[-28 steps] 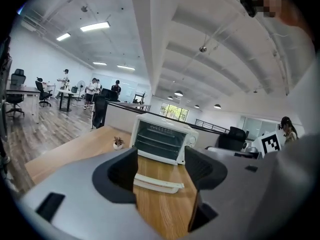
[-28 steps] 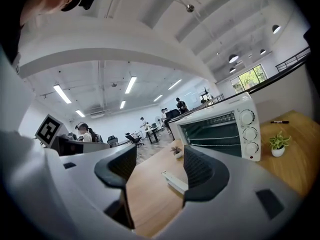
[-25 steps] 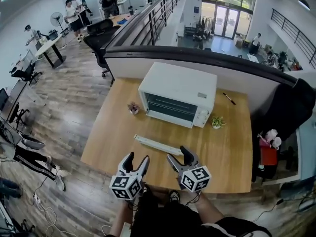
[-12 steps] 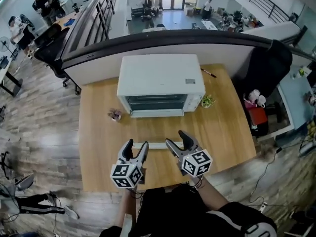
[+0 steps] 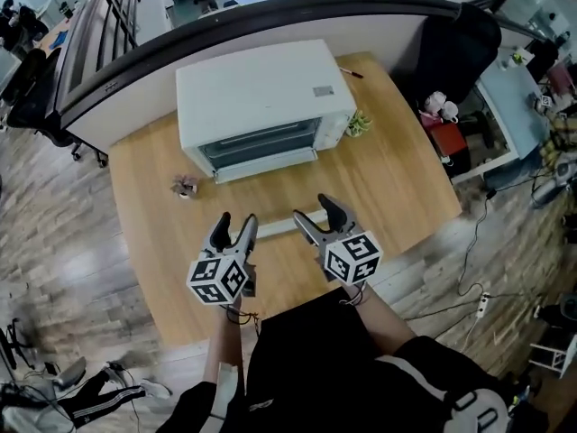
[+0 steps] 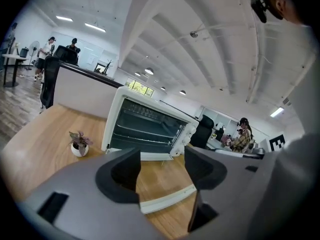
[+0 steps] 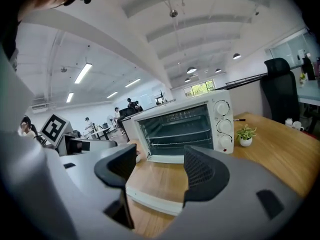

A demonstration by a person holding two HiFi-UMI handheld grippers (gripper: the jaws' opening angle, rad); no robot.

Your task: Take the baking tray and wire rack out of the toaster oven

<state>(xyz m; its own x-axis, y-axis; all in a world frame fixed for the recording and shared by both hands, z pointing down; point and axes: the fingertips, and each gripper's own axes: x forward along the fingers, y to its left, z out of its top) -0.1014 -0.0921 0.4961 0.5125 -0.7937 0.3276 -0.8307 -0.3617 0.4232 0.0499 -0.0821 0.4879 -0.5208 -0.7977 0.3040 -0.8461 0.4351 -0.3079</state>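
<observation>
The white toaster oven (image 5: 261,106) stands at the back of the wooden table (image 5: 397,197), its front facing me. Wire rack bars (image 7: 182,134) show inside it, also in the left gripper view as rack bars (image 6: 145,130). I cannot make out a baking tray. My left gripper (image 5: 237,218) and right gripper (image 5: 311,207) hover side by side over the table's near half, both open and empty, pointing at the oven. The left gripper (image 6: 161,169) and right gripper (image 7: 160,169) each frame a long white strip (image 5: 275,226) lying on the table just ahead.
A small pink potted plant (image 5: 185,186) sits left of the oven, a green one (image 5: 359,123) to its right by the knobs (image 7: 223,126). A pen (image 5: 350,72) lies at the back right. A dark curved partition (image 5: 270,25) runs behind the table. A black chair (image 5: 455,43) stands at the right.
Both grippers have moved forward and lower over the table, up to the white strip. The head view has swung, so the oven now sits further left and higher in it.
</observation>
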